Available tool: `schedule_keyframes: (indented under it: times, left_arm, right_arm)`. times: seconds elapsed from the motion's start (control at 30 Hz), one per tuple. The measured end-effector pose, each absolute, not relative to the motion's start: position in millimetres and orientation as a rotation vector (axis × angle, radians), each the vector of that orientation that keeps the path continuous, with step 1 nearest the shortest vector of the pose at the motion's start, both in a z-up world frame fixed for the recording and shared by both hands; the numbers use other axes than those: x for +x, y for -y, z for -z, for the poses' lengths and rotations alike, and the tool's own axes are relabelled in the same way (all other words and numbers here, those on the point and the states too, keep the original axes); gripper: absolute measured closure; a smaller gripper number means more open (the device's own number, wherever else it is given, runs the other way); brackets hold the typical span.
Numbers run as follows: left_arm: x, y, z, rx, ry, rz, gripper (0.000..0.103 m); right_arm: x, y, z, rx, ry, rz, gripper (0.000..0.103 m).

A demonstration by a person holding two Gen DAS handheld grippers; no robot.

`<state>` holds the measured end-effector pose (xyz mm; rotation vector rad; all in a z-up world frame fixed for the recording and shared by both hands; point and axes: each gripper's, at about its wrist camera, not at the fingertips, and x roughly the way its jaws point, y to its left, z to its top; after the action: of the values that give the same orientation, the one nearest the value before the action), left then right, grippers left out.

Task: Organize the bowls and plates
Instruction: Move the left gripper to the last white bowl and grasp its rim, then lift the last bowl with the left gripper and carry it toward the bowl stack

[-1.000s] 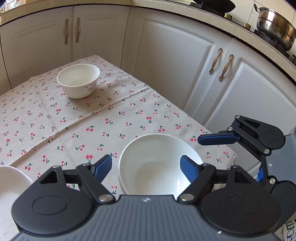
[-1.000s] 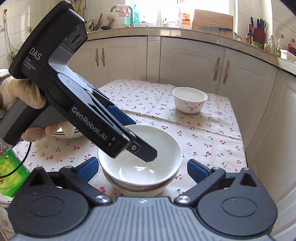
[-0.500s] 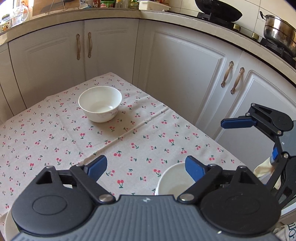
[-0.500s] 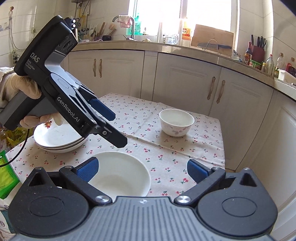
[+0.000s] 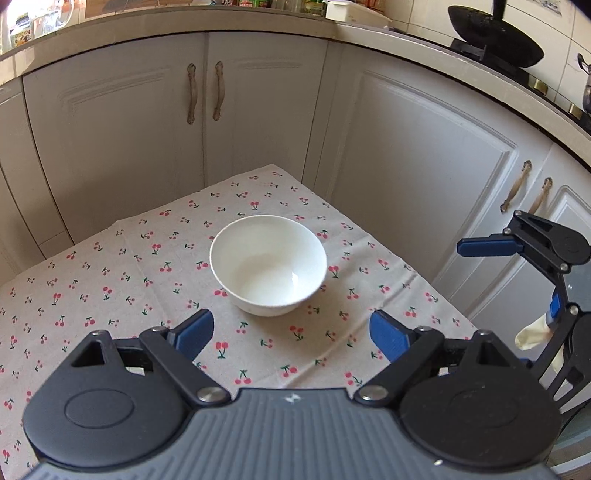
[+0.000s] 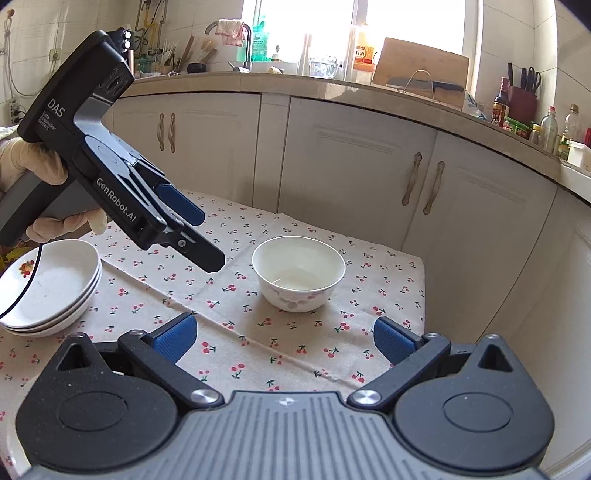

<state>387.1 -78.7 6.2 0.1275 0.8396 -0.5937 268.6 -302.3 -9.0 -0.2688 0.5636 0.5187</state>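
**Both grippers empty above the cherry-cloth counter**

Room: white kitchen cabinets (image 6: 354, 162) wrap around two sides, under a stone worktop crowded with bottles, a cutting board and a sink tap by the bright window. A black wok (image 5: 495, 35) sits on the stove in the left wrist view.

Surface: counter covered by a cherry-print tablecloth (image 5: 147, 258), creased across its middle.

Objects: stack of shallow white plates (image 6: 48, 288) at the cloth's left edge, partly cut off by the frame; exact count unclear. Small white bowl (image 6: 299, 273), upright, stands alone near the far right corner, well apart from the stack. Faint floral mark on its outer wall.

Left gripper (image 5: 291, 328): released, jaws spread wide, nothing between them, held above the cloth, bowl ahead. Gloved hand (image 6: 33, 166) on its handle.

Right gripper (image 6: 284, 336): released, empty, bowl ahead.

Window glare washes out the sill items.
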Motion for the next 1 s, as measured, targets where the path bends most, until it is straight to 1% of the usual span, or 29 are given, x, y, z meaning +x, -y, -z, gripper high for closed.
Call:
schedule_keyframes:
  times: [0.4,0.53,0.57,0.63,0.9,0.97,1.0]
  left_arm:
    - [458,94,29,0.105,-0.898,0.575,0.013]
    - [470,98,37,0.101,-0.904,0.585,0.015]
    - [473,99,39,0.100,-0.909,0.586,0.017]
    - [478,100,43,0.101,-0.913,0.594,0.019]
    - [484,103,51,0.097,-0.920,0.612,0.020]
    - [486,103,53,0.098,-0.925,0.612,0.026]
    - [486,103,54,0.098,-0.929,0.613,0.026]
  right_arm:
    - [354,295,49,-0.259,-0.619,-0.582,0.000]
    - [370,290,60,-0.268,-0.618,-0.605,0.000]
    - [372,289,62,-0.269,-0.618,-0.608,0.000]
    - [379,287,65,-0.262,-0.619,-0.619,0.000]
    - [395,275,76,-0.271,-0.631,-0.646,0.000]
    - [398,273,78,-0.267,-0.632,-0.649,0.000]
    - [399,273,79,-0.265,-0.630,-0.646,0.000]
